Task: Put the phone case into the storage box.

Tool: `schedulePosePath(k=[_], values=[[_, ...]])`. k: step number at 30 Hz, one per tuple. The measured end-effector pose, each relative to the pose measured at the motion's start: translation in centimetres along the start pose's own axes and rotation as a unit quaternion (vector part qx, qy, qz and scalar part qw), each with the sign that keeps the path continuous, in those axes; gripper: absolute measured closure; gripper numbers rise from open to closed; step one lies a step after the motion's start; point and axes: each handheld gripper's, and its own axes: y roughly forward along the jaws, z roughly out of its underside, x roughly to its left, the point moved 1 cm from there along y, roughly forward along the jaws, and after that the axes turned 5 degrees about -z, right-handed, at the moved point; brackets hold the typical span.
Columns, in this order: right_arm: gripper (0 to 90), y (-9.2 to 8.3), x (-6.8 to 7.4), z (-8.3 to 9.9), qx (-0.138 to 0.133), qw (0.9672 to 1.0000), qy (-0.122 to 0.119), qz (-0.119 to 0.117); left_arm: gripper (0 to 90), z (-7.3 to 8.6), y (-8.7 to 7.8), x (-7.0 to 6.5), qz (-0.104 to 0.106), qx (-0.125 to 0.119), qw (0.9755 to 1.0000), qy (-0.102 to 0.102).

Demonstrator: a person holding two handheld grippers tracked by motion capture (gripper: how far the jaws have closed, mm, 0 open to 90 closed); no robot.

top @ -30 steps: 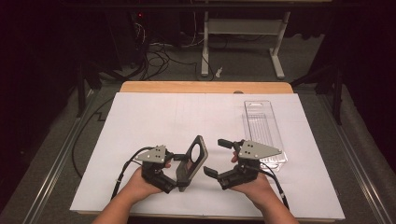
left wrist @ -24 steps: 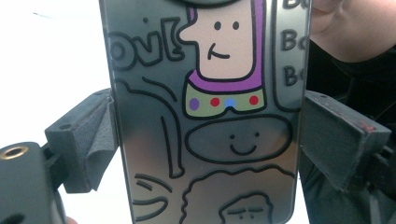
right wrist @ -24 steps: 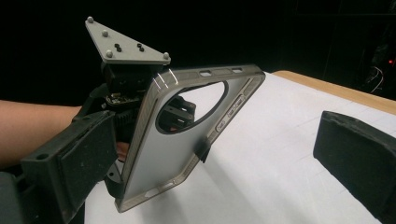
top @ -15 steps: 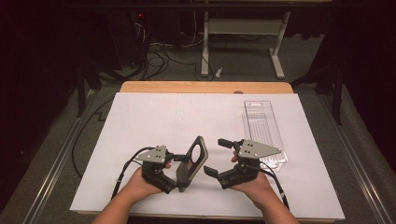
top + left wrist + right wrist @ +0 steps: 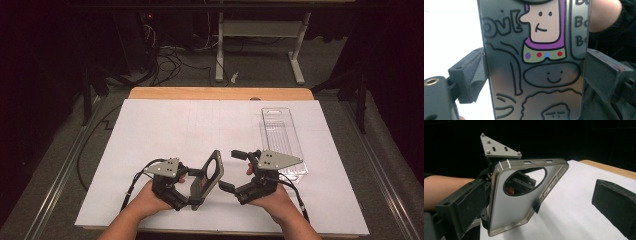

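The left hand-held gripper [image 5: 192, 187] is clamped on a phone case [image 5: 207, 172], its two jaws pressing the case's long edges from either side, as the left gripper view makes plain: the case's printed face [image 5: 536, 62], a silvery ground with black-outlined cartoon doodles and a purple-framed figure, stands upright between the dark pads. In the right gripper view the case [image 5: 524, 200] shows its plain inner side, with a large camera cut-out near the top and a smoky translucent rim, held tilted above the white sheet. The right hand-held gripper [image 5: 230, 170] sits just beside the case with its jaws spread wide and nothing between them; the case is apart from both of its pads. Both grippers are near the front edge of the worktop [image 5: 150, 125], which is covered in white paper. Behind the right hand lies a clear plastic package [image 5: 279, 135], flat on the paper.
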Motion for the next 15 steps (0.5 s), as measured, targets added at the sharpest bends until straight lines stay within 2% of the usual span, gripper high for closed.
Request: schedulePosePath(k=[4, 15], values=[[0.1, 0.03, 0.13, -0.09, -0.007, 0.9999, 0.001, -0.015, 12.6, -0.04, 0.12, -0.11, 0.006, 0.0, 1.0, 0.001], [0.1, 0.25, 0.03, -0.12, -0.008, 0.9996, 0.003, -0.028, 12.6, -0.04, 0.43, -0.24, 0.015, 0.005, 0.9999, 0.002]])
